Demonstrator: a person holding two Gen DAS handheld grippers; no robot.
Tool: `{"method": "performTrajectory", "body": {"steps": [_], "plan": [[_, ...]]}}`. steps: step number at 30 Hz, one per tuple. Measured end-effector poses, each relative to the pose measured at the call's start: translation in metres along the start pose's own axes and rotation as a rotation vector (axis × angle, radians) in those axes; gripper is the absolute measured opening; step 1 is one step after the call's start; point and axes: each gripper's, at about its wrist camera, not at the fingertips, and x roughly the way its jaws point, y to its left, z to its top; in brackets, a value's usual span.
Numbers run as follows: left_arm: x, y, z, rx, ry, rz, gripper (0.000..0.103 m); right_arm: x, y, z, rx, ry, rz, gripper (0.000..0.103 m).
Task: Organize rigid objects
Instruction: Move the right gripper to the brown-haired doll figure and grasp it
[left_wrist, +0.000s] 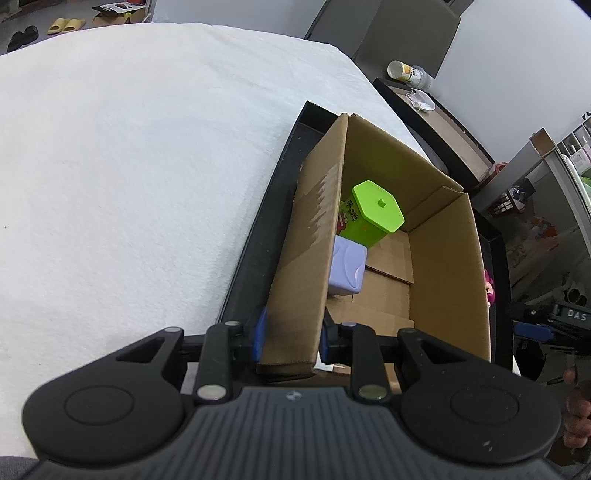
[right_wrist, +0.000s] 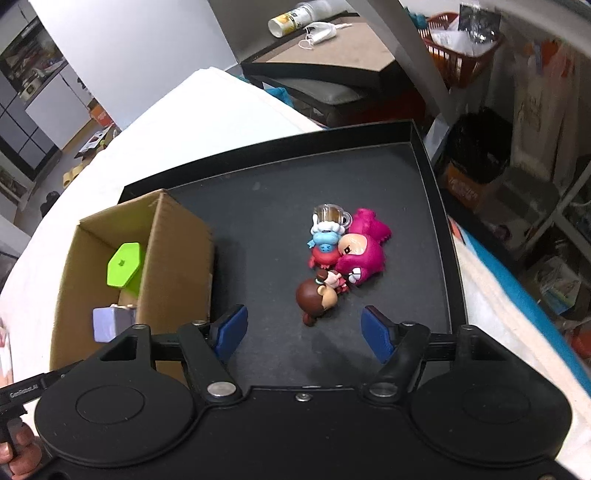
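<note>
My left gripper (left_wrist: 290, 338) is shut on the near left wall of an open cardboard box (left_wrist: 306, 266), one blue pad on each side of it. Inside the box stand a green hexagonal container (left_wrist: 376, 210) and a lilac cube (left_wrist: 347, 271). The box (right_wrist: 173, 258) sits on a black tray (right_wrist: 280, 206). My right gripper (right_wrist: 304, 330) is open and empty above the tray. Just beyond it lie a brown-haired figurine (right_wrist: 317, 295), a magenta dinosaur figure (right_wrist: 364, 249) and a blue-and-red figure with a tiny mug (right_wrist: 327, 236).
The tray lies on a white cloth-covered surface (left_wrist: 129, 155). A dark side table (right_wrist: 332, 55) with a bottle and a mask stands behind. Shelves, a red basket (right_wrist: 458, 55) and clutter are to the right.
</note>
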Motion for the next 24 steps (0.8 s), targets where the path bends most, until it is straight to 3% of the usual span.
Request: {"method": "performTrajectory", "body": {"steps": [7, 20, 23, 24], "plan": [[0.002, 0.0, 0.0, -0.01, -0.001, 0.012, 0.025, 0.025, -0.009, 0.005, 0.034, 0.04, 0.036, 0.066], [0.007, -0.001, 0.002, -0.013, 0.012, 0.026, 0.025, 0.054, -0.006, 0.006, -0.019, 0.045, 0.009, 0.064], [0.007, -0.002, 0.003, -0.014, 0.013, 0.028, 0.025, 0.055, -0.006, 0.006, -0.029, 0.028, 0.003, 0.06], [0.007, -0.002, 0.003, -0.014, 0.012, 0.027, 0.025, 0.055, -0.006, 0.005, -0.032, 0.026, 0.003, 0.053]]}}
